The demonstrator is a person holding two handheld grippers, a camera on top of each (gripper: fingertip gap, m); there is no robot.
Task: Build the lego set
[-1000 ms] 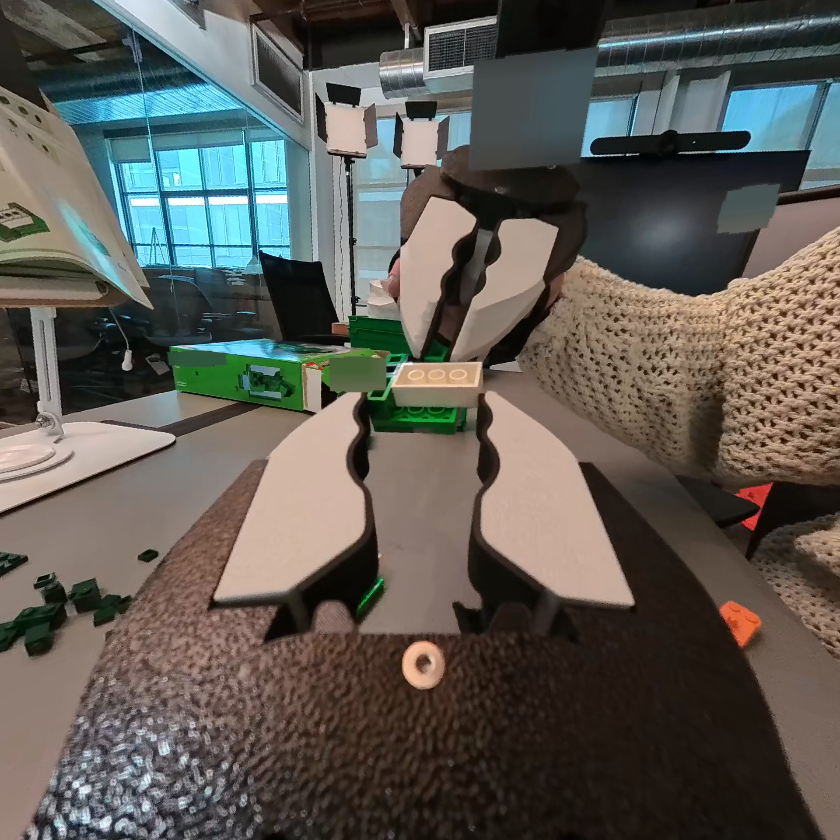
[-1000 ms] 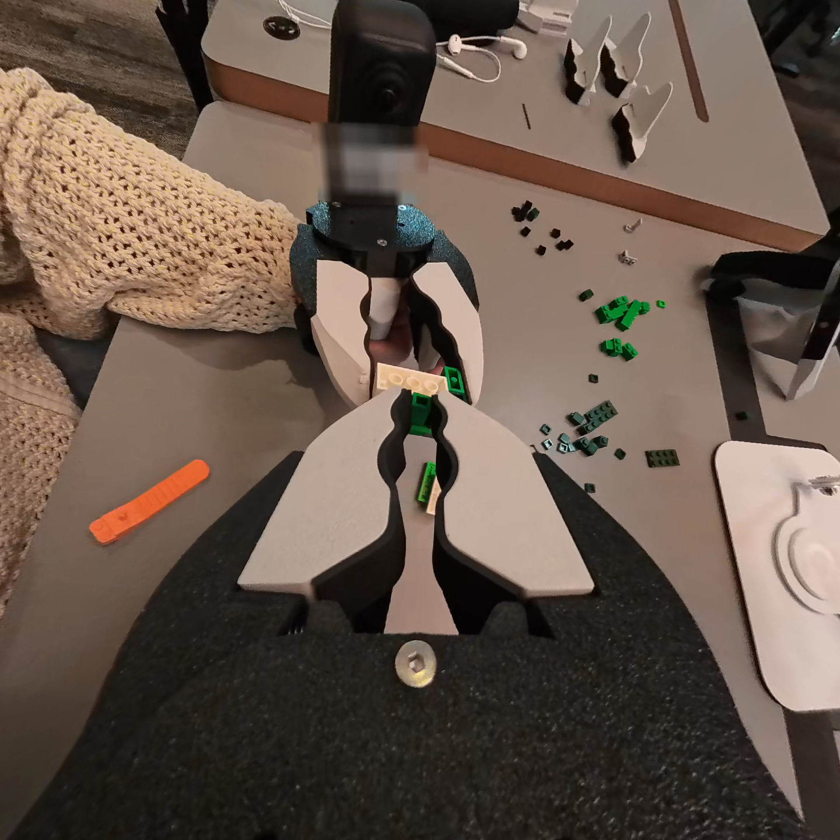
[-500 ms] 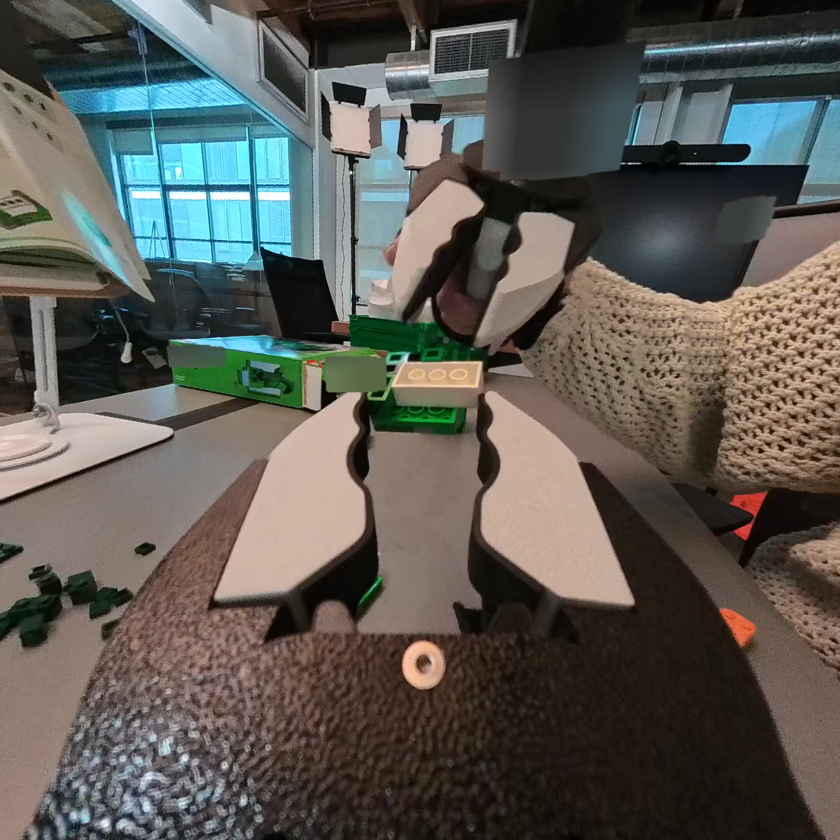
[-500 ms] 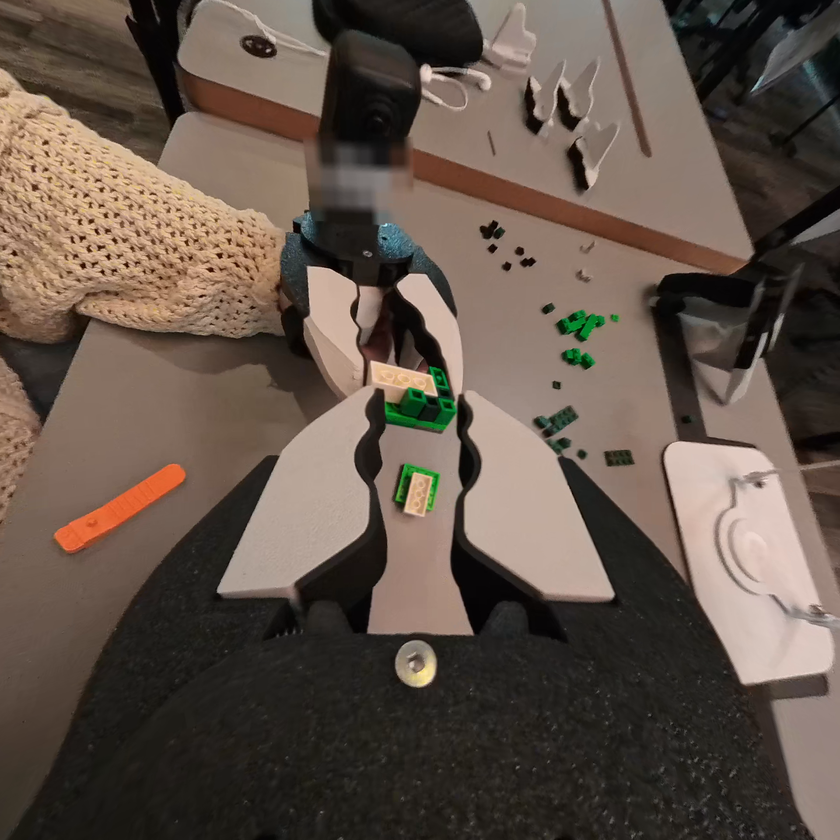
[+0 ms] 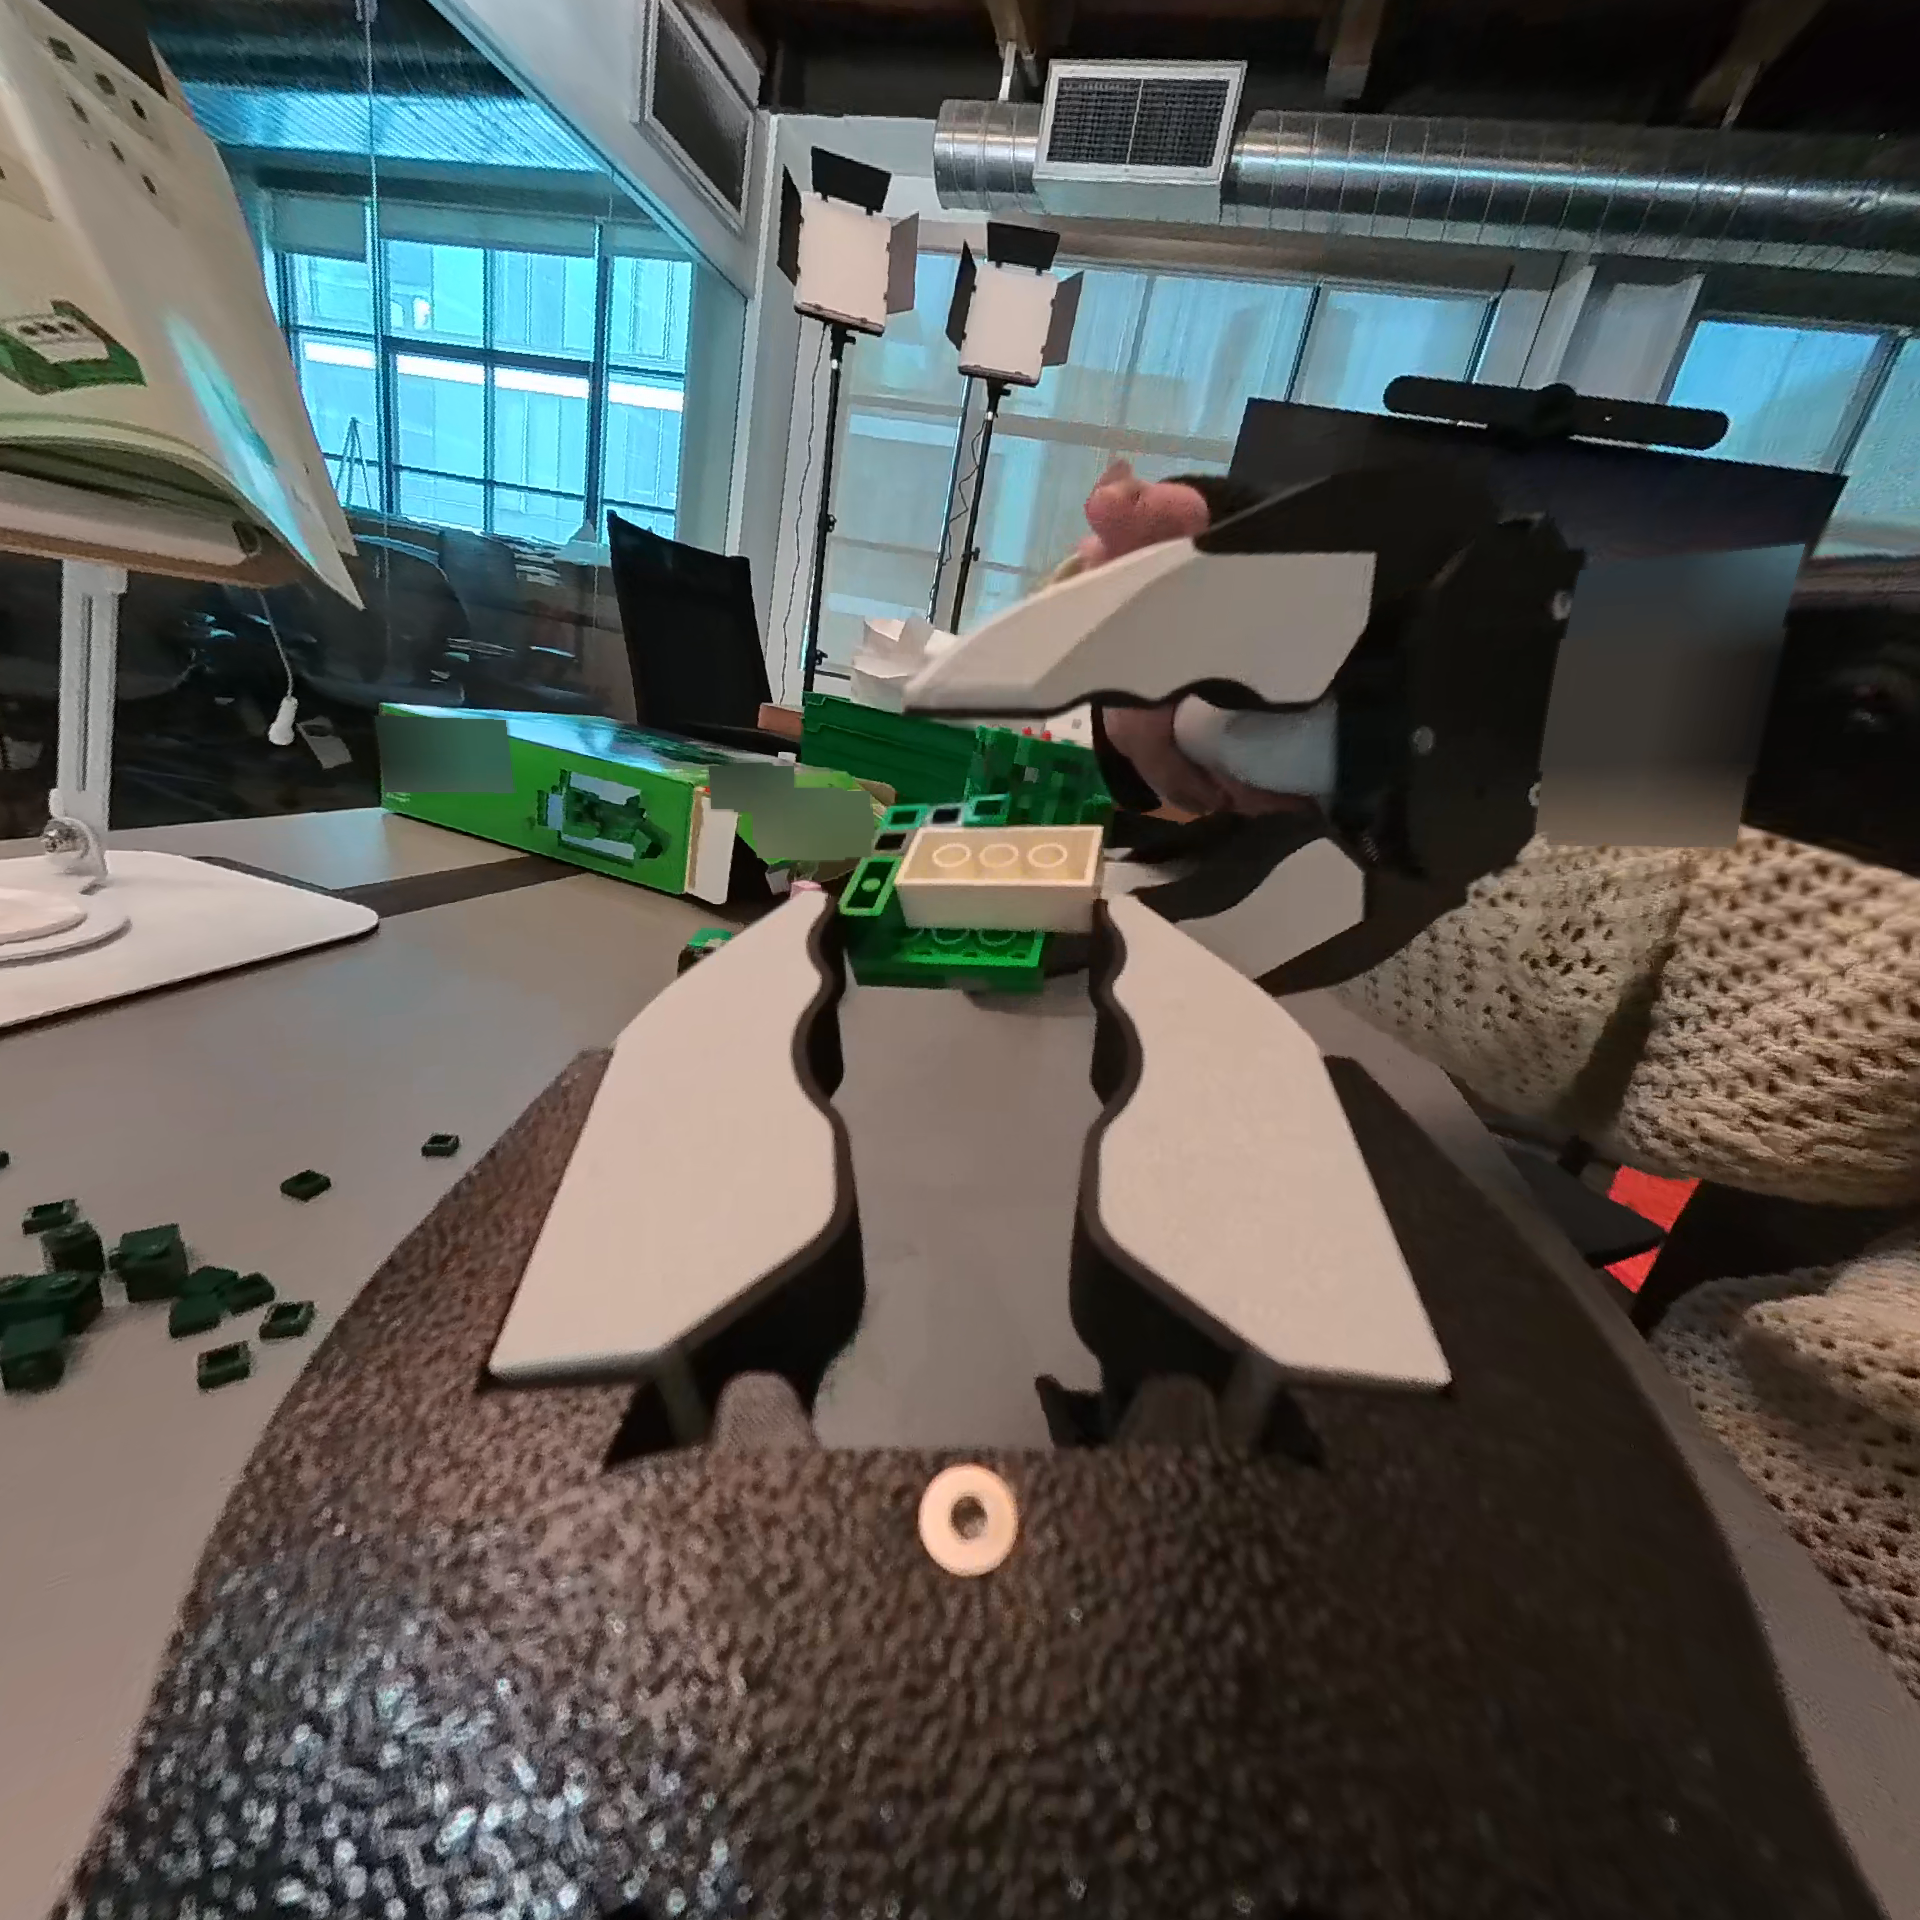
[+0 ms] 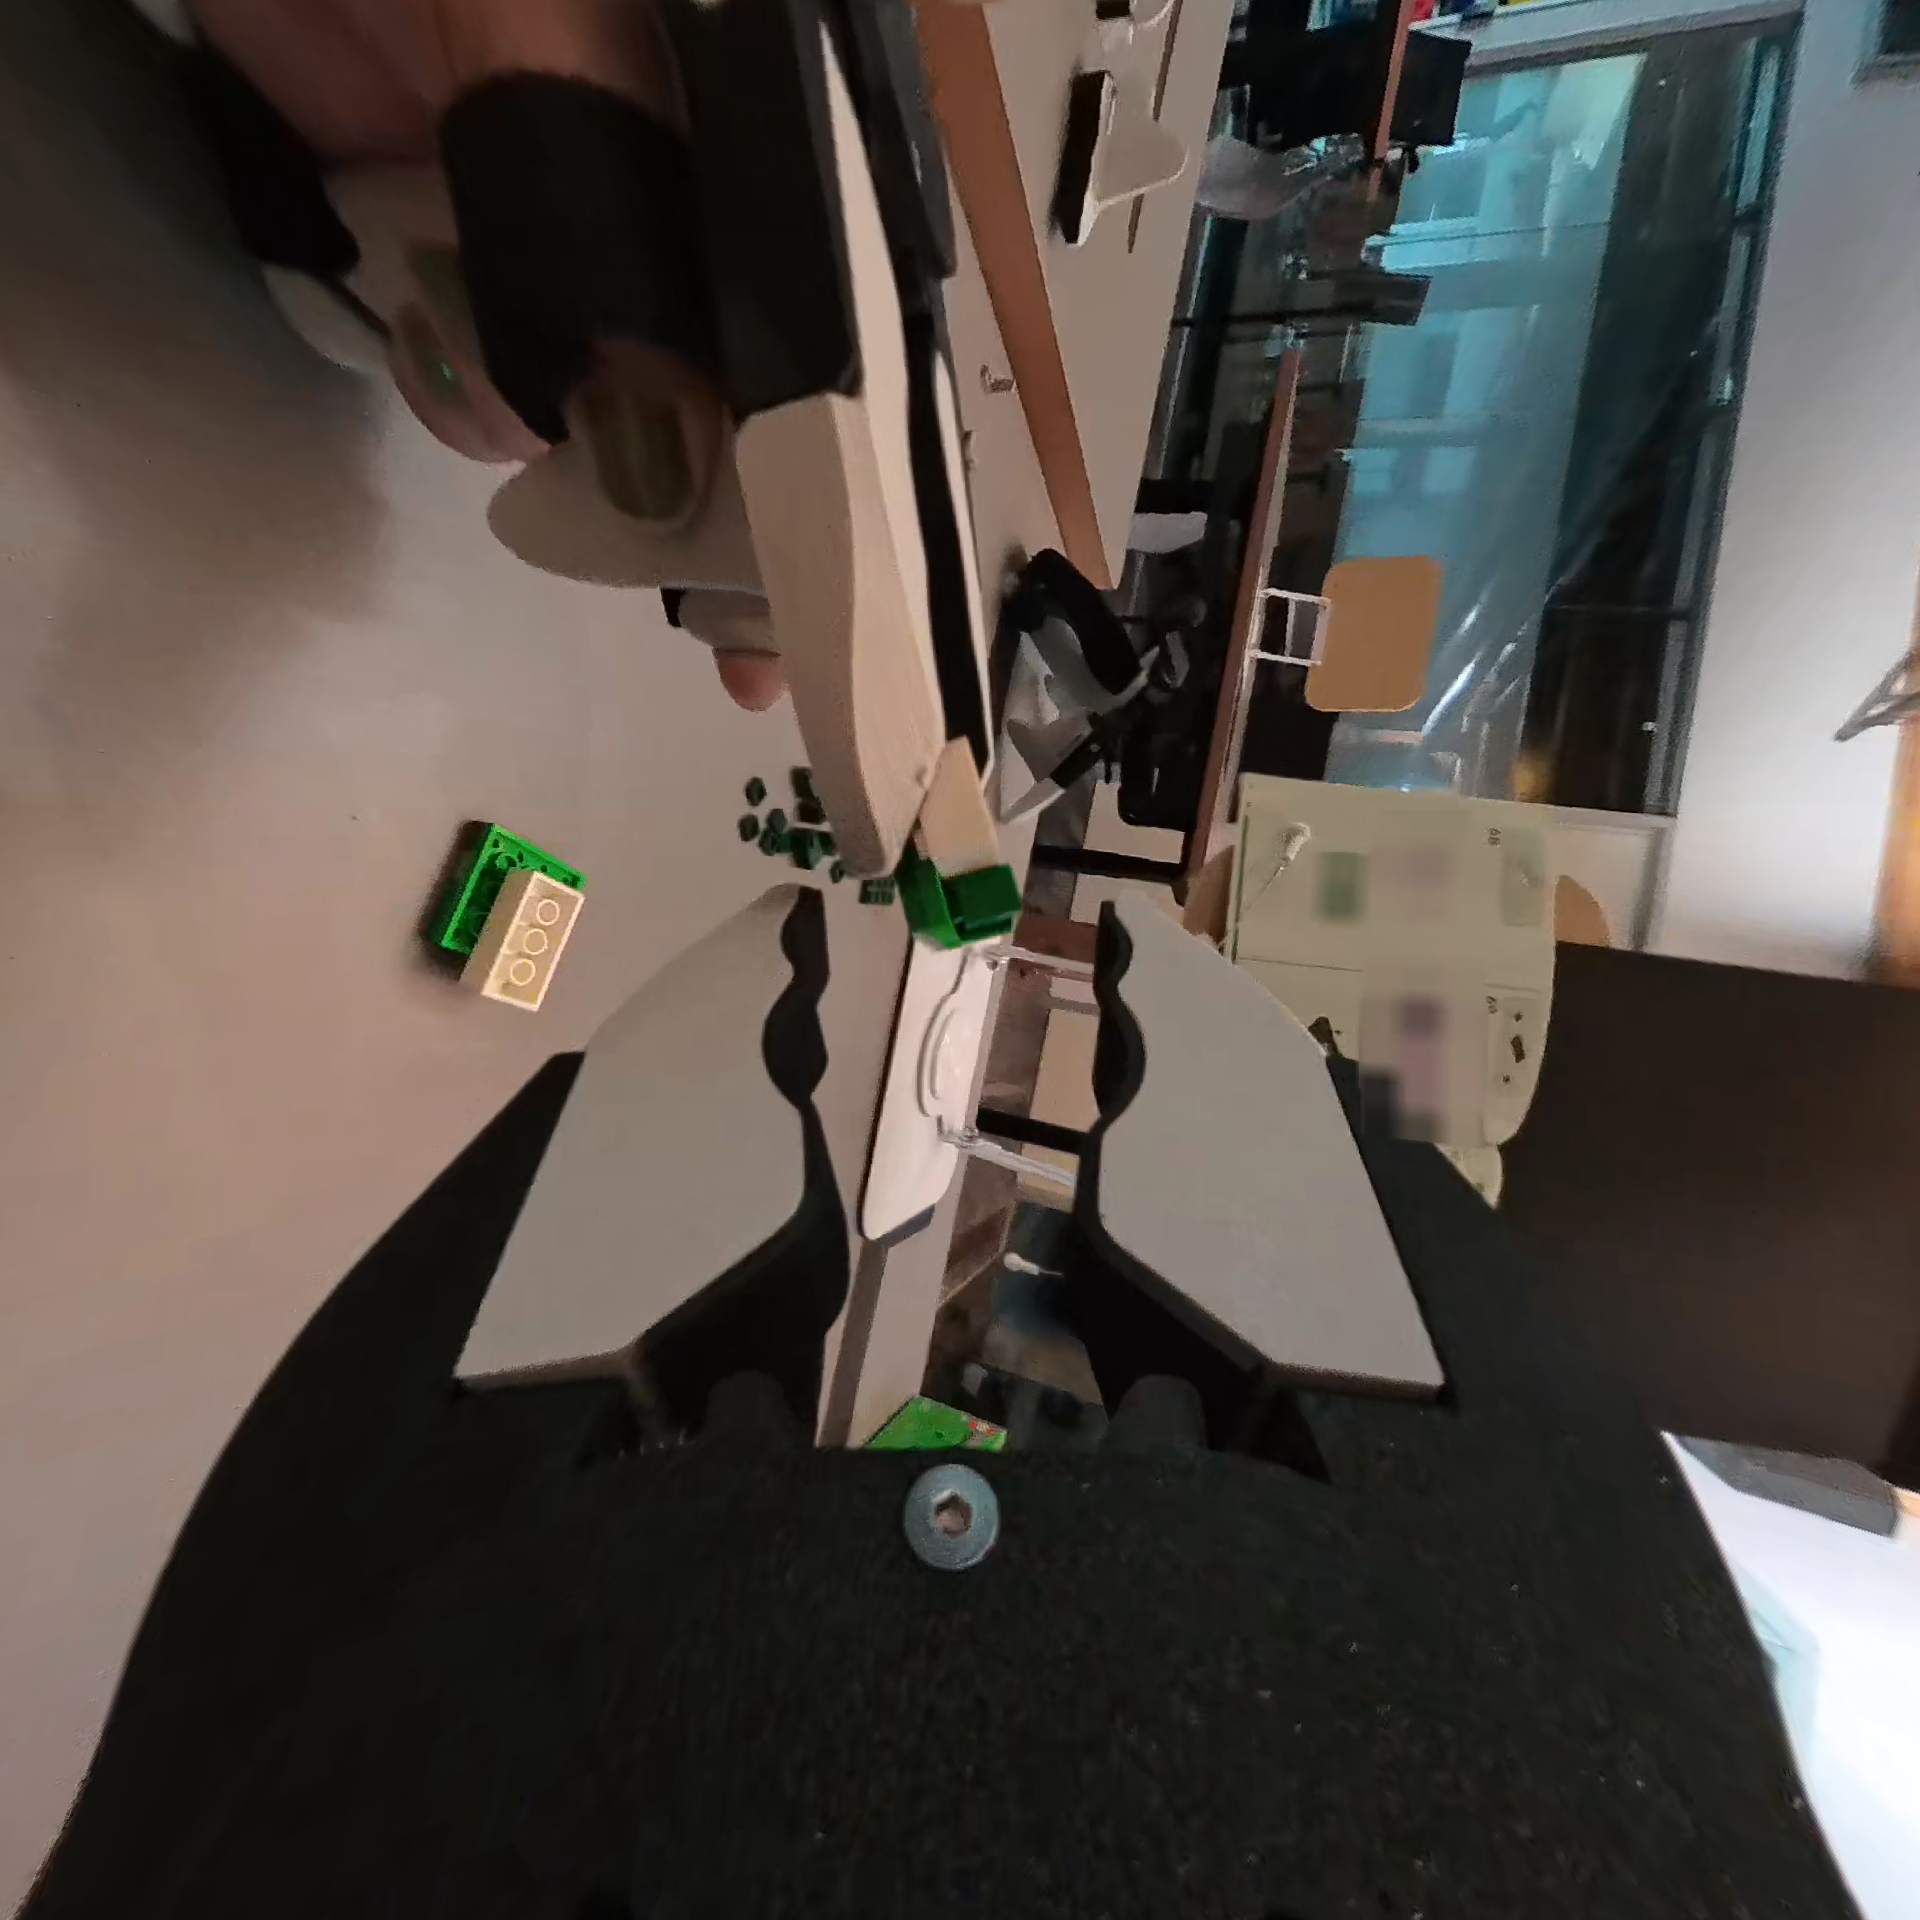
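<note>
Green-and-cream brick assembly [image 5: 961, 906] stays clamped in the left gripper [image 5: 964, 935]; the right gripper [image 6: 956, 914], jaws apart, has rolled sideways toward 3 o'clock.

Cream brick [image 5: 997, 879] on bright green bricks [image 5: 951, 954]; dark green loose pieces [image 5: 125, 1288]; grey table [image 5: 364, 1049].

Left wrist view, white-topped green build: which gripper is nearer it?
Left. The left gripper clamps the build in its jaws; the right gripper is open, apart, above-right.
</note>
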